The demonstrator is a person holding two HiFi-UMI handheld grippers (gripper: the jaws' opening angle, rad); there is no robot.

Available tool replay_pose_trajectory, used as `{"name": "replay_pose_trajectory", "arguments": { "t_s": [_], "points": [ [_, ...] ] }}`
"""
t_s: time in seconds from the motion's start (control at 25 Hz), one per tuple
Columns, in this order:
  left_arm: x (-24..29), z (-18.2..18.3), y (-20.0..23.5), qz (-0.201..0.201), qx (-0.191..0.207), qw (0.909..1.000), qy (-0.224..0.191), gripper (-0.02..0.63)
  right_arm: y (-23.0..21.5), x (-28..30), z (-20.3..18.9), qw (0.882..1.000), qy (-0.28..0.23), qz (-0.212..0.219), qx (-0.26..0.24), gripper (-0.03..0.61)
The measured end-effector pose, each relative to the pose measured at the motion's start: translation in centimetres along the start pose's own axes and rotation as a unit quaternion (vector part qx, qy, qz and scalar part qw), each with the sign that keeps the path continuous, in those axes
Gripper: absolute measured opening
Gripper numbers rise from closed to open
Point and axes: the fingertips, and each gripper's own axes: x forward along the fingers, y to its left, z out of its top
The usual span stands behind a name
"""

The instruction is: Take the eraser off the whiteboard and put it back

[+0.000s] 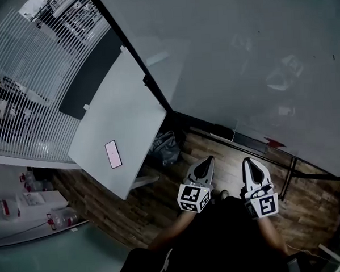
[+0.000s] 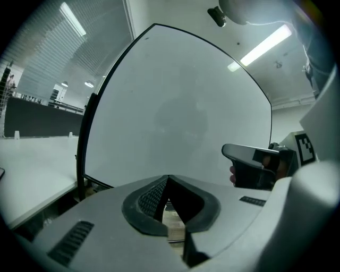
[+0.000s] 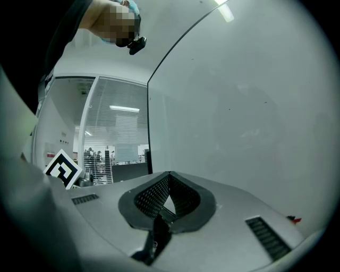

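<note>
— Closest to us, low in the head view, what do we hold?

— We hold the left gripper (image 2: 168, 178) and the right gripper (image 3: 169, 174) side by side, a little apart, both pointing towards the whiteboard (image 1: 245, 54). Each one's own view shows its ribbed pads meeting at the tips, so both are closed and empty.

— And under them?

— We stand on a wooden floor (image 1: 162, 201). Beyond the left gripper a dark bag (image 1: 166, 147) lies slumped (a rucksack, perhaps) beside the edge of a white table (image 1: 128, 106). On the table's near part a pale, pink-edged phone (image 1: 113, 154) lies flat.

— Where do we see the eraser?

— We cannot be sure. A dark block (image 1: 222, 132) sits on the ledge (image 1: 252, 139) along the whiteboard's lower edge, ahead of the two grippers and between them. That may be it, but it is too small and dim for us to tell. Farther right on the same ledge lies something small and red (image 1: 274, 142).

— And farther off?

— We face the whiteboard's pale sheet, which fills the upper right of the head view and most of both gripper views. Left of it, past the table, slatted blinds (image 1: 31, 83) cover a glass wall.
</note>
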Motion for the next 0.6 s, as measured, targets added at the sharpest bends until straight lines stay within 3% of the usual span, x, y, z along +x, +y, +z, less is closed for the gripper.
{"name": "replay_pose_trajectory", "arguments": {
  "t_s": [0.24, 0.44, 0.6],
  "points": [
    [1.4, 0.2, 1.4, -0.027, -0.031, 0.9991, 0.006, 0.006, -0.1, 2.4, 0.4, 1.0, 0.009, -0.023, 0.0, 0.015],
    [2.6, 0.0, 2.2, -0.023, -0.055, 0.9982, 0.009, 0.006, -0.3, 4.4, 1.2, 1.0, 0.01, -0.02, -0.006, 0.015],
    [3.4, -0.7, 3.3, -0.011, -0.119, 0.9927, 0.013, 0.006, -0.7, 5.2, 0.7, 1.0, 0.015, -0.004, 0.004, 0.015]
  ]
}}
